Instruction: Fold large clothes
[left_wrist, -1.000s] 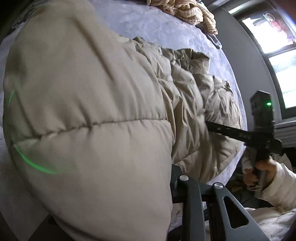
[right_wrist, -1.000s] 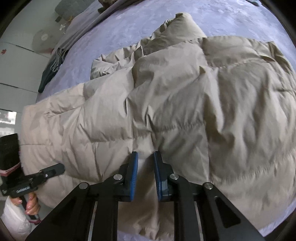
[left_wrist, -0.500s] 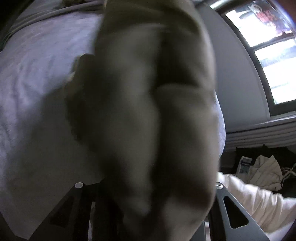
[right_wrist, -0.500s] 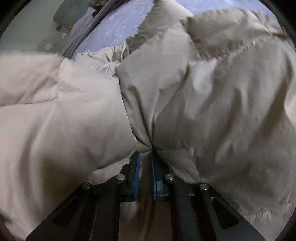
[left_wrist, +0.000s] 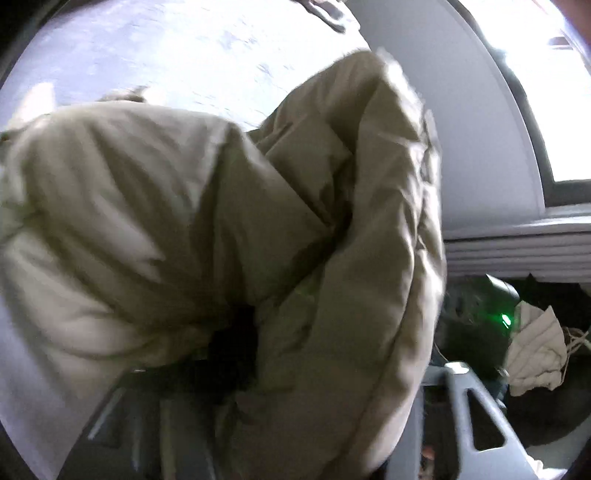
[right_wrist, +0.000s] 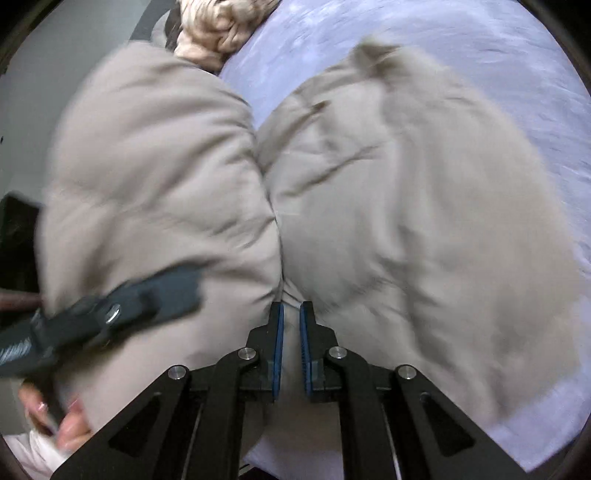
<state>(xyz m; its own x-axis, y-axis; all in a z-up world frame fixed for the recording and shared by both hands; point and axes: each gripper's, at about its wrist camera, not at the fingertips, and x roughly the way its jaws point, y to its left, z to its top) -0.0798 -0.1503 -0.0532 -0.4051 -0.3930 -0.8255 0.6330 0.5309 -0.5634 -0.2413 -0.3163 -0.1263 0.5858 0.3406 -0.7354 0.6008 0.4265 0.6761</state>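
Jacket (right_wrist: 406, 221), beige quilted puffer, now doubled over on the lavender bed (right_wrist: 498, 66); 1 s ago it was spread flat. L half has been swung across to meet R half, seam running between them. Left tool (right_wrist: 122, 306) is opening, fabric bulging betw. its arms, pads hidden. Right tool (right_wrist: 291, 325) nearly closed, pinching a fabric fold. First fold judged made; release of L side under way.
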